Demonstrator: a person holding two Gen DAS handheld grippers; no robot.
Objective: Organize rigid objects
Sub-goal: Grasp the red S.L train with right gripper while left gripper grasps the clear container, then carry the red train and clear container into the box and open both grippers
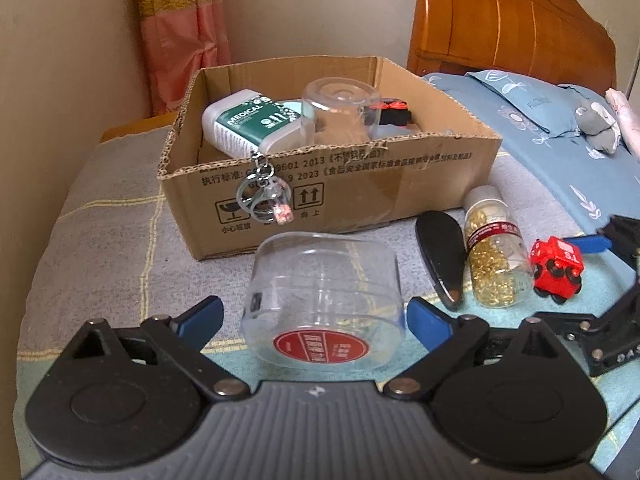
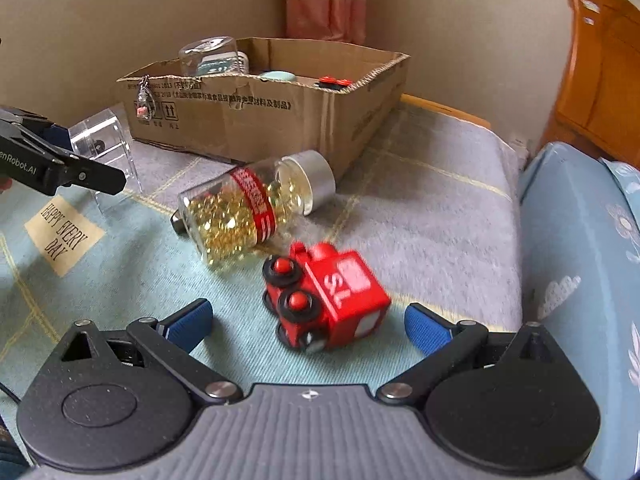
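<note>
Left gripper (image 1: 314, 316) spread wide, blue pads flanking but not touching the clear plastic jar (image 1: 324, 304) lying on its side just in front of the cardboard box (image 1: 332, 196), likely lined up for a grasp across the jar's width; right gripper (image 2: 308, 322) likewise spread, straddling the red toy train (image 2: 326, 298), tipped on its side and untouched. Capsule bottle (image 2: 248, 210) lies on its side between train and box, beside a black oval object (image 1: 440, 256), both waiting outside the box, which already holds a medical container (image 1: 250, 122) and an inverted clear cup (image 1: 340, 110). Surface: grey-and-teal checked blanket (image 2: 420, 216); beige walls, pink curtain (image 1: 184, 28), wooden headboard (image 1: 508, 24).
</note>
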